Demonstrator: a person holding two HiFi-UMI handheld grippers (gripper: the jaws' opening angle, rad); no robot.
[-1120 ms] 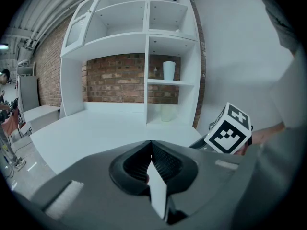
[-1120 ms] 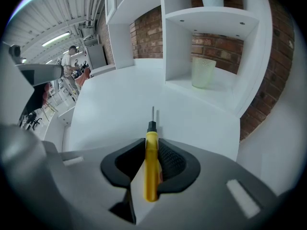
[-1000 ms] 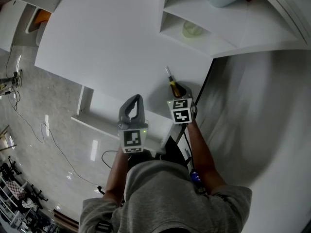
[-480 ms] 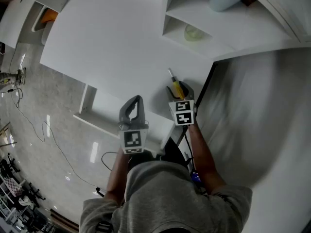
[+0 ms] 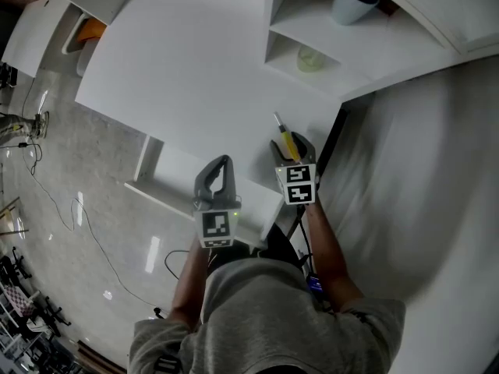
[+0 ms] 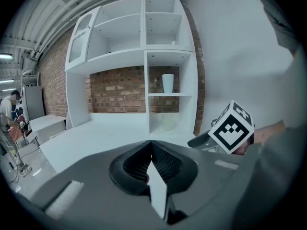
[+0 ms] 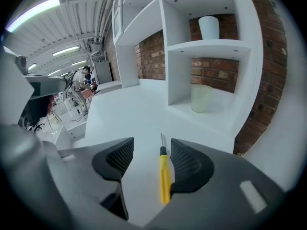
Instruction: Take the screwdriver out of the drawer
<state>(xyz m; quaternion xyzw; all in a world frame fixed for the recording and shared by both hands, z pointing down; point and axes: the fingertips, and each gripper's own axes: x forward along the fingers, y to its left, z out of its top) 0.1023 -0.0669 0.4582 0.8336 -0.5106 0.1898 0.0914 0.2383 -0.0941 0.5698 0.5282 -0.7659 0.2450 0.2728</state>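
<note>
Little had changed over the last second: the screwdriver (image 7: 164, 176) still lay on the counter (image 5: 195, 76) between the right gripper's (image 7: 151, 152) wide-open fingers (image 7: 191, 163), ungripped. The left gripper's (image 6: 151, 152) fingers were pressed together on nothing. With the screwdriver out of the drawer (image 5: 179, 179), the task looked finished.

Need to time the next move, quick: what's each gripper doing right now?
Left gripper: shut, nothing between its jaws.
Right gripper: open, the screwdriver lying on the desk between its jaws, not clamped.
</note>
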